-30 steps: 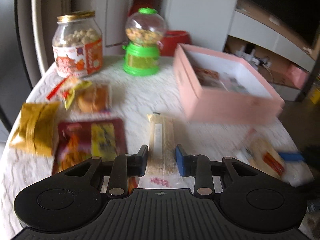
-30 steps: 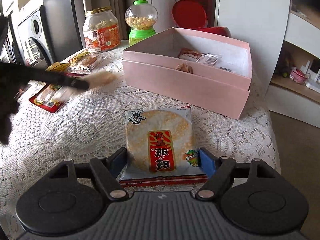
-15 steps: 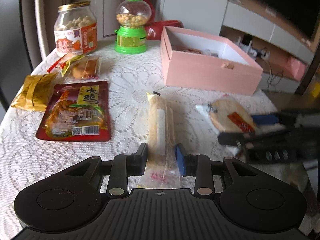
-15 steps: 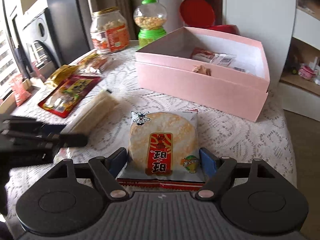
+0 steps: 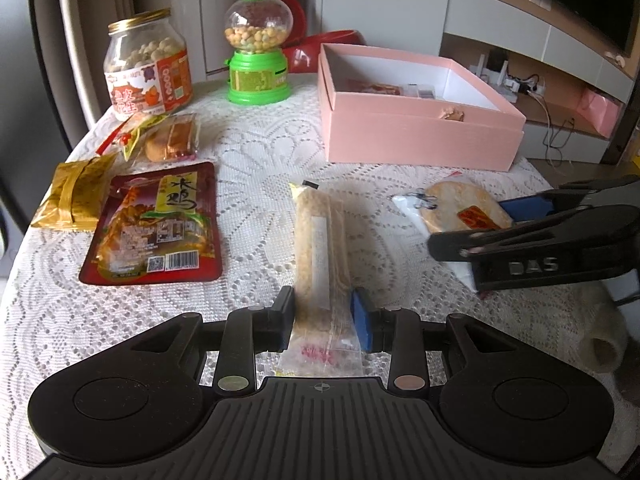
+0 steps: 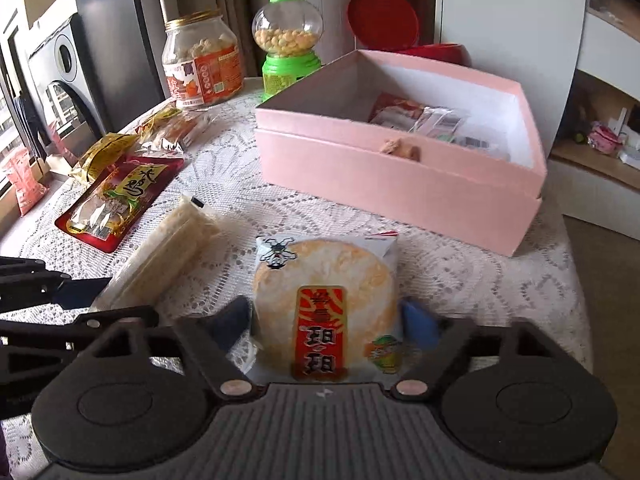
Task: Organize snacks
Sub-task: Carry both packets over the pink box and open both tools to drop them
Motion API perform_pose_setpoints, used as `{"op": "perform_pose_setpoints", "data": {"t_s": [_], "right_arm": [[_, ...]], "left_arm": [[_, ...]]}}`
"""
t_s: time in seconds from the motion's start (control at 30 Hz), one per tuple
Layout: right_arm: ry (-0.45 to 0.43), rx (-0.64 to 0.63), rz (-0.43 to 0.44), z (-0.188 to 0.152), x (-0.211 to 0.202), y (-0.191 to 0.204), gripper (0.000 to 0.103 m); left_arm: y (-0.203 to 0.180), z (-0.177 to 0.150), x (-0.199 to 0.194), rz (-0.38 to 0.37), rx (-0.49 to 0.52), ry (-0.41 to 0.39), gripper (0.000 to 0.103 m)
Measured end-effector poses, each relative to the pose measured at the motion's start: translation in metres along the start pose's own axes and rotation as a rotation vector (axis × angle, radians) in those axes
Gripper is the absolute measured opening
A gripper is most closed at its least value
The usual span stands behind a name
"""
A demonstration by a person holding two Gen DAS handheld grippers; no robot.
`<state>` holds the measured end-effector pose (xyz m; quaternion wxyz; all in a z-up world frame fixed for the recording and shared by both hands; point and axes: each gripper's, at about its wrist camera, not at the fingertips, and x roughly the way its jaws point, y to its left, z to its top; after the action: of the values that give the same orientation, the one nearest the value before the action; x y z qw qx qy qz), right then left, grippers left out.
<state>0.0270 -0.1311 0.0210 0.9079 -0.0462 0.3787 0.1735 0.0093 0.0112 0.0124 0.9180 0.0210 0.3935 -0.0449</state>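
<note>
Both tools have drawn closer together since a second ago; my left tool (image 5: 323, 314) stays clamped on the long cracker sleeve (image 5: 319, 238); my right tool (image 6: 326, 326) grips the round rice cracker packet (image 6: 325, 304), near the pink box (image 6: 400, 168) on the counter (image 5: 256, 152).

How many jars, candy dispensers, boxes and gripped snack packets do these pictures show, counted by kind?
Glass jar: 1
Green candy dispenser: 1
Pink box: 1
Gripped packets: 2, the long cracker packet in the left gripper and the round rice cracker packet in the right gripper
Total: 5
</note>
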Motion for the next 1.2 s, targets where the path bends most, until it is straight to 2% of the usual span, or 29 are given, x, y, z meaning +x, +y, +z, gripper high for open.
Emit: {"op": "perform_pose_setpoints", "data": {"t_s": [0.13,0.33,0.5,0.63,0.67,0.77,0.87,0.93,1.0,1.1,1.2], "right_arm": [[0.004,0.025,0.034,-0.006,-0.013,-0.01,0.077],[-0.022,0.023,-0.002,-0.011,-0.032,-0.02,0.077],[-0.057,0.003,-0.022,-0.013,-0.046,-0.023,0.077],[-0.084,0.003,-0.039,-0.013,-0.054,-0.028,0.077],[-0.091,0.011,-0.035,-0.012,-0.056,-0.03,0.077],[-0.115,0.025,-0.027,-0.011,-0.062,-0.035,0.077],[-0.132,0.035,-0.025,-0.012,-0.065,-0.039,0.077],[-0.135,0.048,-0.02,-0.015,-0.065,-0.043,0.077],[-0.128,0.06,-0.012,-0.02,-0.063,-0.046,0.077],[-0.097,0.07,-0.013,-0.027,-0.052,-0.048,0.077],[-0.077,0.045,-0.064,-0.033,-0.037,-0.043,0.077]], "left_arm": [[-0.001,0.002,0.002,-0.001,0.004,0.006,0.038],[0.009,0.02,0.014,-0.052,-0.038,0.025,0.037],[0.008,0.028,0.015,-0.115,-0.027,0.015,0.033],[0.003,0.041,-0.004,-0.161,-0.021,-0.062,0.031],[0.003,0.049,-0.012,-0.163,-0.021,-0.1,0.01],[0.001,0.078,-0.034,-0.17,-0.006,-0.212,0.01],[-0.002,0.106,-0.044,-0.155,0.012,-0.278,0.01],[-0.003,0.115,-0.043,-0.18,0.01,-0.261,0.011],[-0.006,0.111,-0.034,-0.191,0.019,-0.202,0.016],[-0.013,0.085,-0.012,-0.159,0.032,-0.079,0.017],[-0.017,0.056,0.0,-0.152,0.014,0.008,0.018]]}}
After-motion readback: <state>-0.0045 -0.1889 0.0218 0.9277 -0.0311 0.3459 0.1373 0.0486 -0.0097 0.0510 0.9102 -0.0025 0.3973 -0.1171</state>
